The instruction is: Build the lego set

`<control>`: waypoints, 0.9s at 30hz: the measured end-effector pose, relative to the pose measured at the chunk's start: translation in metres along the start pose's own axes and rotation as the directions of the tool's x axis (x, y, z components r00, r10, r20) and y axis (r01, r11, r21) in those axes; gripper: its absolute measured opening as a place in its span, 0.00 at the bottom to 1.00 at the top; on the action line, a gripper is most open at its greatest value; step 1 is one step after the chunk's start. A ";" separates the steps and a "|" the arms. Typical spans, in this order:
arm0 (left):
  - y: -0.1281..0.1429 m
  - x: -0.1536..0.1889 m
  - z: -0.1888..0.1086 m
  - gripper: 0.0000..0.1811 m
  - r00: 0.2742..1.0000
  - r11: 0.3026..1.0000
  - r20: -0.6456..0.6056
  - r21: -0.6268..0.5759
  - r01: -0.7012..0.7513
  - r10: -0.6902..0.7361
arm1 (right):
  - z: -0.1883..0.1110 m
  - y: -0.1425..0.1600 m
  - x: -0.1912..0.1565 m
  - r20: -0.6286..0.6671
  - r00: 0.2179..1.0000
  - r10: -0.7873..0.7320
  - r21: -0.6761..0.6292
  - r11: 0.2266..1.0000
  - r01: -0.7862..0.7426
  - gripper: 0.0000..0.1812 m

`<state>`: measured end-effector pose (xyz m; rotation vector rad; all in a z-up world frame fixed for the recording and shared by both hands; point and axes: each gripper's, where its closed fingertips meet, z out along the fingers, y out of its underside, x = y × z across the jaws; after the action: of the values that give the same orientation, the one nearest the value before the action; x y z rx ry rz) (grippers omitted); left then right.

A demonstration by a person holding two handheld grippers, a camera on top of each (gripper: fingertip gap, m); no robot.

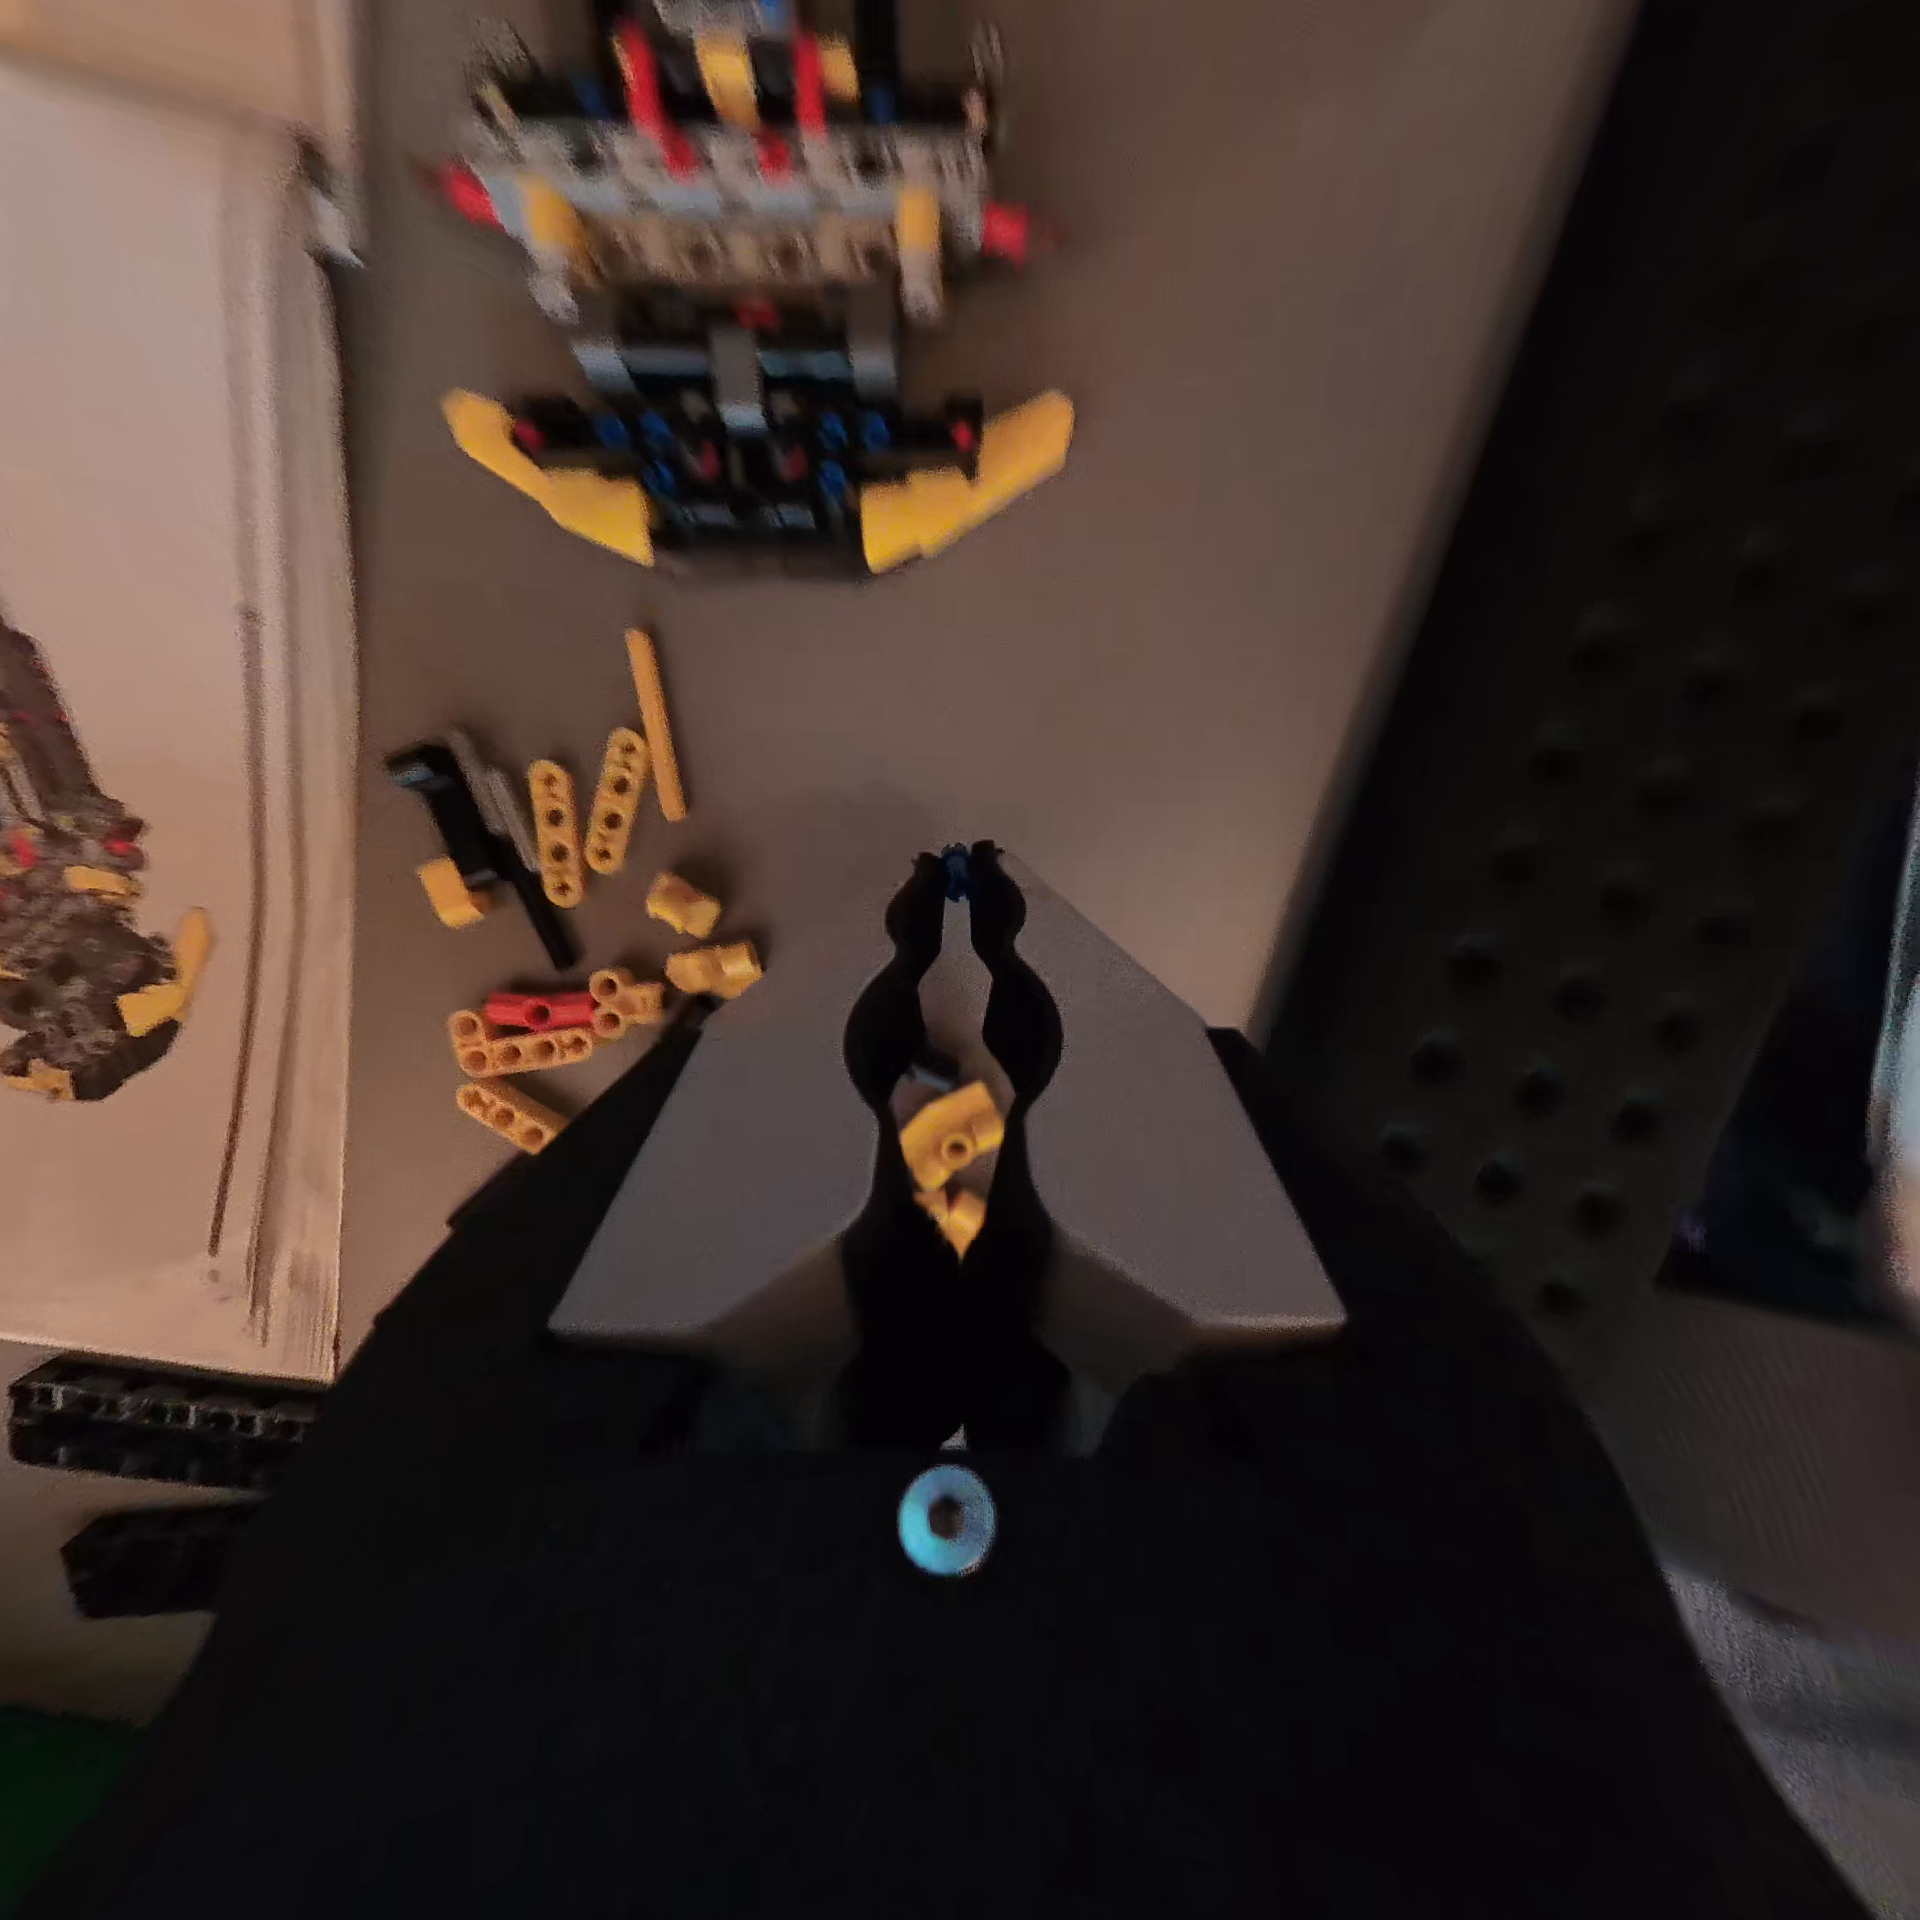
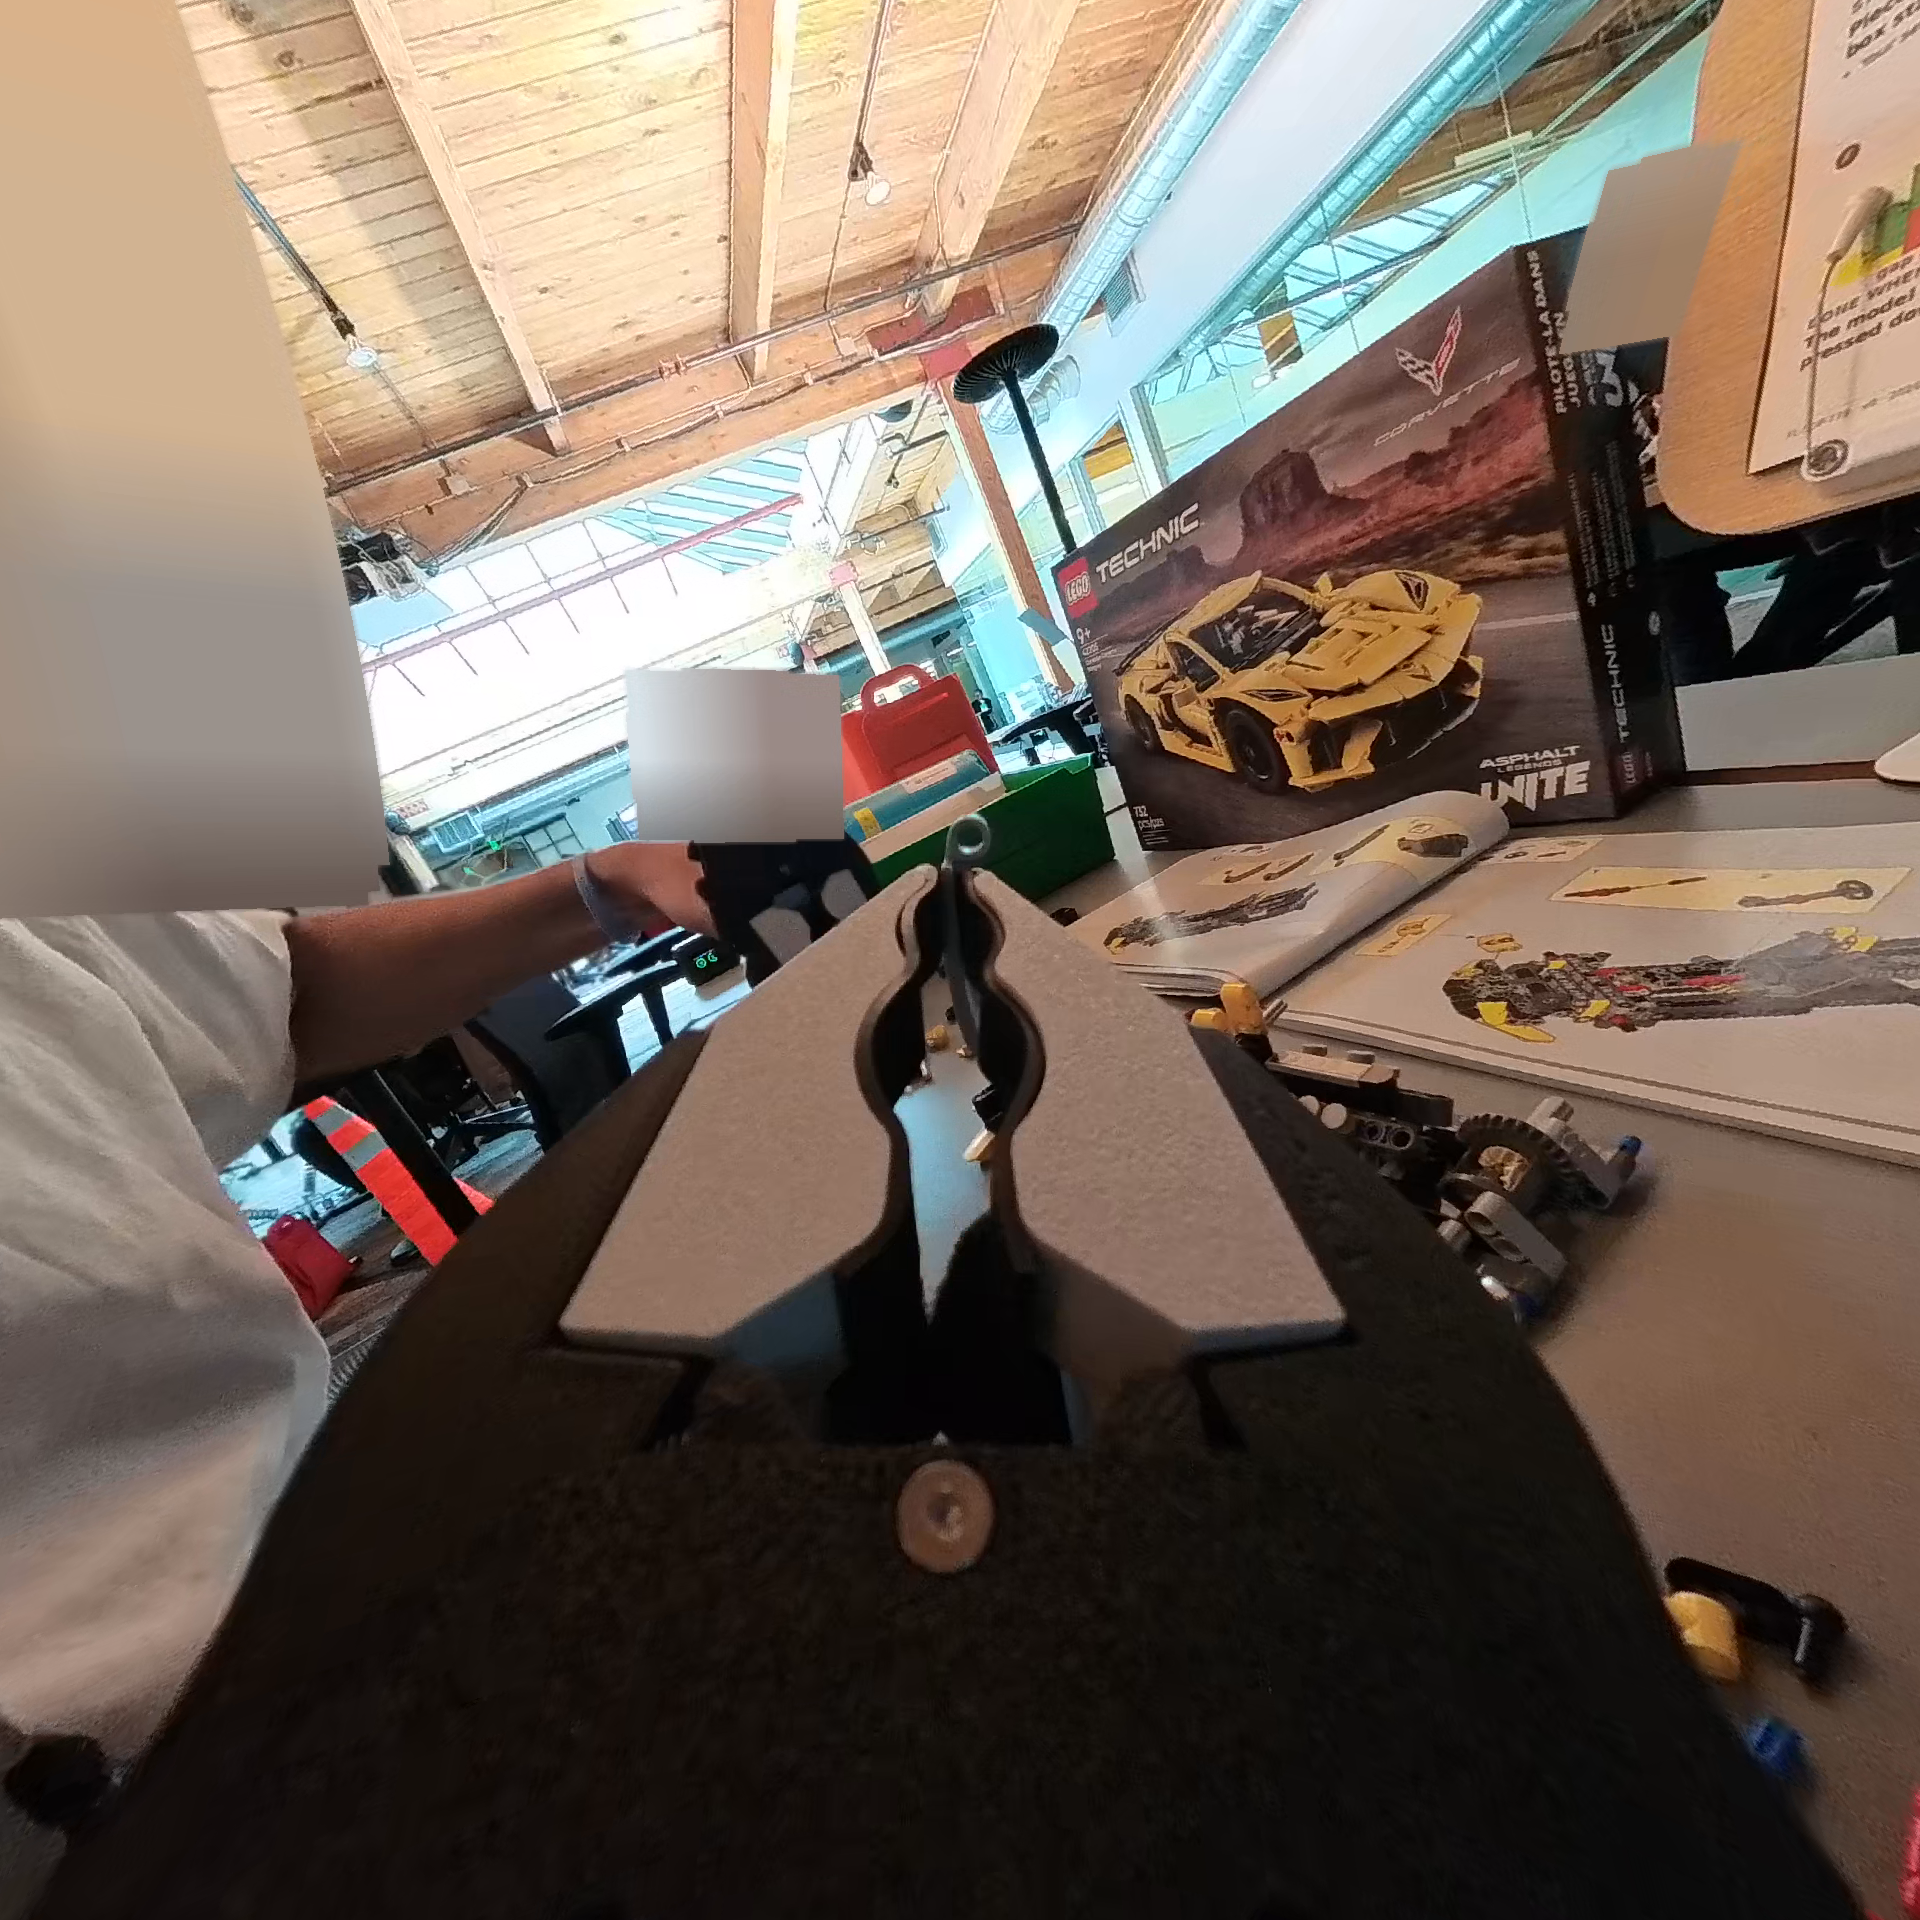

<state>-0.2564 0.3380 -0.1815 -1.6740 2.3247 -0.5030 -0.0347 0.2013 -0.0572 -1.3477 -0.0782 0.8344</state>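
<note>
My left gripper (image 1: pixel 957 871) pinches a small blue pin (image 1: pixel 956 873) above the loose yellow pieces (image 1: pixel 582 914); my right gripper (image 2: pixel 961 894) clamps a thin grey beam (image 2: pixel 964 914).

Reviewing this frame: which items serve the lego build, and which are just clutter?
Build:
left claw pinching small blue pin
right claw gripping thin grey rod
yellow-black chassis
open instruction booklet

Clutter:
green bin
red case

loose pieces (image 1: pixel 582 914) right of instruction booklet (image 1: pixel 156 727)
</note>
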 end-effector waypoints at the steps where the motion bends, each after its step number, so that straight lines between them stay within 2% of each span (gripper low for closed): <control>1: -0.011 -0.001 -0.004 0.02 1.000 0.997 0.009 0.070 0.025 -0.026 | 0.000 0.000 0.000 0.001 1.000 0.002 0.001 1.000 -0.002 0.00; 3: -0.033 -0.001 -0.013 0.02 0.996 0.970 0.011 0.229 0.082 -0.087 | 0.000 0.000 0.000 0.001 1.000 0.003 -0.002 1.000 -0.003 0.00; 6: -0.060 -0.001 -0.024 0.02 0.986 0.873 -0.013 0.462 0.156 -0.169 | 0.002 0.004 0.001 -0.001 1.000 -0.003 -0.021 1.000 0.003 0.00; 8: -0.076 0.001 -0.031 0.02 0.979 0.776 -0.048 0.602 0.188 -0.200 | 0.004 0.008 0.000 -0.006 1.000 -0.015 -0.042 0.999 0.015 0.00; 11: -0.097 0.005 -0.045 0.02 0.967 0.591 -0.160 0.767 0.250 -0.201 | 0.010 0.016 0.000 -0.017 0.999 -0.052 -0.092 0.995 0.050 0.00; 15: -0.105 0.002 -0.060 0.02 0.936 0.402 -0.321 0.845 0.353 -0.145 | 0.021 0.029 -0.002 -0.015 0.993 -0.120 -0.173 0.978 0.116 0.00; 18: -0.098 -0.008 -0.068 0.02 0.906 0.316 -0.406 0.850 0.421 -0.116 | 0.037 0.033 0.000 -0.018 0.990 -0.140 -0.221 0.966 0.133 0.00; 20: -0.097 -0.007 -0.087 0.02 0.913 0.259 -0.403 0.877 0.406 -0.065 | 0.055 0.033 -0.001 -0.002 0.992 -0.127 -0.242 0.963 0.123 0.00; 22: -0.093 -0.009 -0.092 0.02 0.916 0.240 -0.395 0.885 0.398 -0.066 | 0.079 0.035 -0.003 0.039 0.991 -0.125 -0.280 0.951 0.131 0.00; 27: -0.080 -0.022 -0.081 0.02 0.913 0.261 -0.373 0.876 0.405 -0.165 | 0.142 0.055 0.000 0.152 0.968 -0.197 -0.379 0.893 0.242 0.00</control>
<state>-0.2106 0.3475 -0.0751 -1.3431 1.1456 -1.7853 -0.1329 0.3179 -0.0682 -1.6346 -0.5018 0.7207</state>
